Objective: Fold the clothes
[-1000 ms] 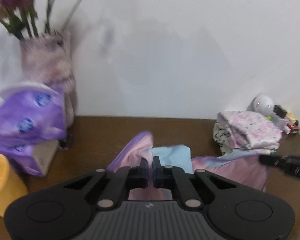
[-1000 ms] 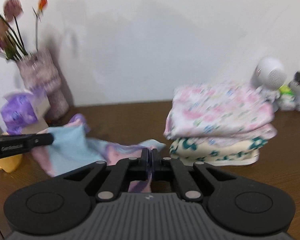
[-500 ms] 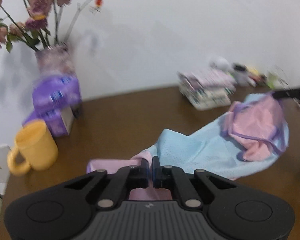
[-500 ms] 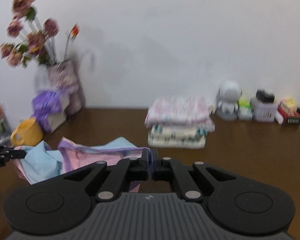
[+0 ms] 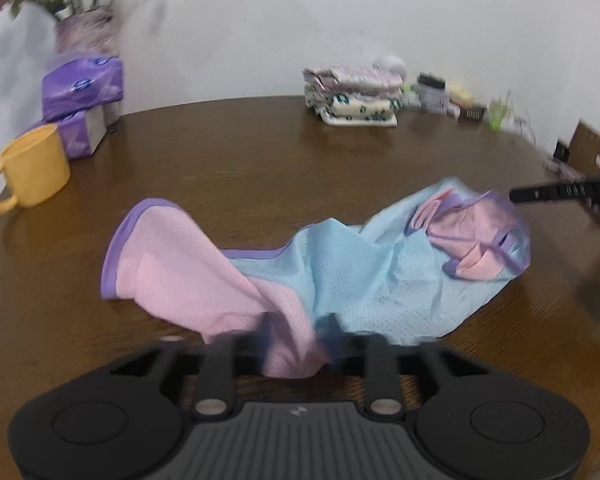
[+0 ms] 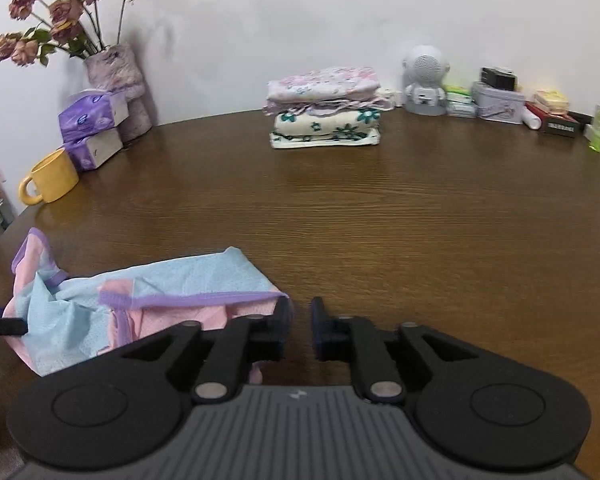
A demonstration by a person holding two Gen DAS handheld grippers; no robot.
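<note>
A mesh garment (image 5: 364, 276) in pink and light blue with purple trim lies crumpled on the brown table (image 5: 260, 152). My left gripper (image 5: 298, 330) is open at its near left end, and a pink fold still sags loosely between the spread fingers. My right gripper (image 6: 300, 318) is open at the other end. The purple-trimmed hem of the garment (image 6: 160, 300) touches its left finger (image 6: 282, 320), and nothing lies between the fingers. The right gripper's tip (image 5: 560, 192) shows in the left wrist view at the garment's far right end. The left gripper's tip (image 6: 0, 326) shows at the right wrist view's left edge.
A stack of folded clothes (image 6: 324, 108) sits at the back by the wall. A yellow mug (image 6: 52, 176), purple tissue packs (image 6: 92, 128) and a vase of flowers (image 6: 116, 76) stand back left. A white speaker figure (image 6: 426, 80), tins and boxes (image 6: 500, 100) line the back right.
Both grippers were shut on the garment and are now open. The garment has come down from being held up and spread, and now rests on the table nearer to me.
</note>
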